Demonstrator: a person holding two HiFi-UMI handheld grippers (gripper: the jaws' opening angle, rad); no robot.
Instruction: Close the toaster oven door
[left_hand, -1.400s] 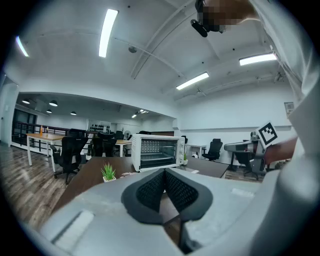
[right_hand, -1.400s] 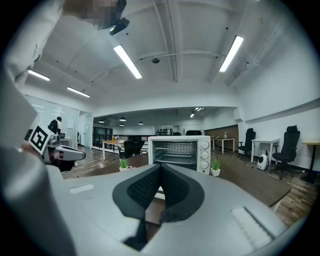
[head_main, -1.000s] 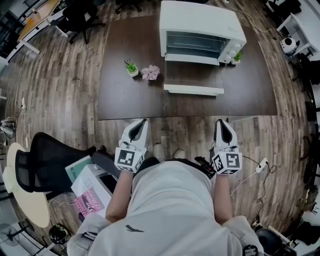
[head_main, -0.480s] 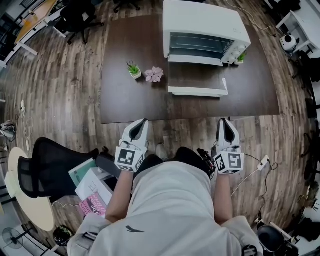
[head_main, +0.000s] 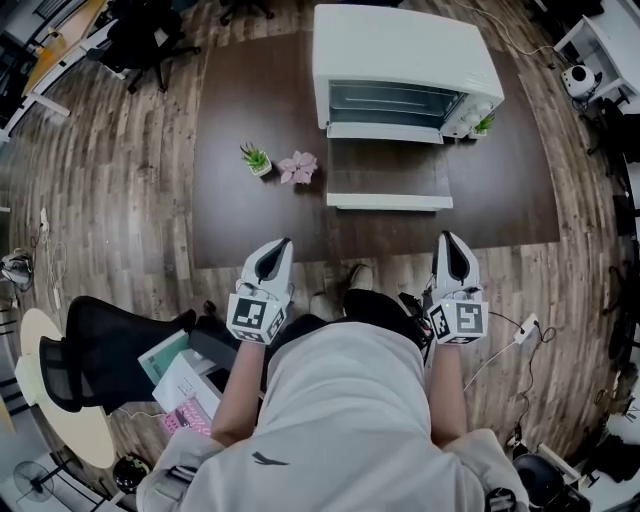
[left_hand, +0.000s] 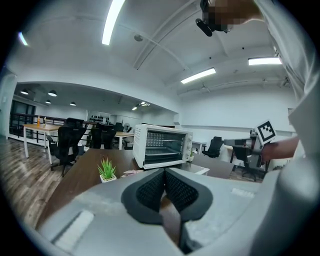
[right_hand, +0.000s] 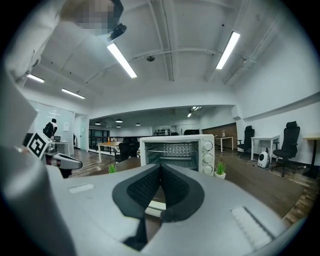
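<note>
Toaster oven door (head_main: 388, 175) dropped fully open, stretched out level from the lower front of the white toaster oven (head_main: 400, 50) on the dark table (head_main: 250, 220), leaving the rack inside exposed. Hinged along the oven's bottom front edge, so long axis running side to side, parallel to the oven's face; glass panel facing up, free edge with its white handle bar pointing straight away from the oven toward the person. Probably to be swung up and back about that hinge, hence a lift from the handle side. Left gripper (head_main: 283, 245) and right gripper (head_main: 447, 240) both held low on the side of the door away from the oven, short of the table's near edge and well apart from the door, tips aimed toward the oven. Jaws of each pressed together with nothing between them, seen plainly in the left gripper view (left_hand: 164, 184) and the right gripper view (right_hand: 159, 182); seemingly a posture for nudging the handle upward with closed tips, not for pinching it. Right gripper roughly in line with the door's right end, left gripper out beyond its left end. Small potted plant (head_main: 256, 158) and pink flower (head_main: 299, 168) off to the oven's left, clear of the door's swing; another little plant (head_main: 483, 124) tucked at the oven's right corner.
</note>
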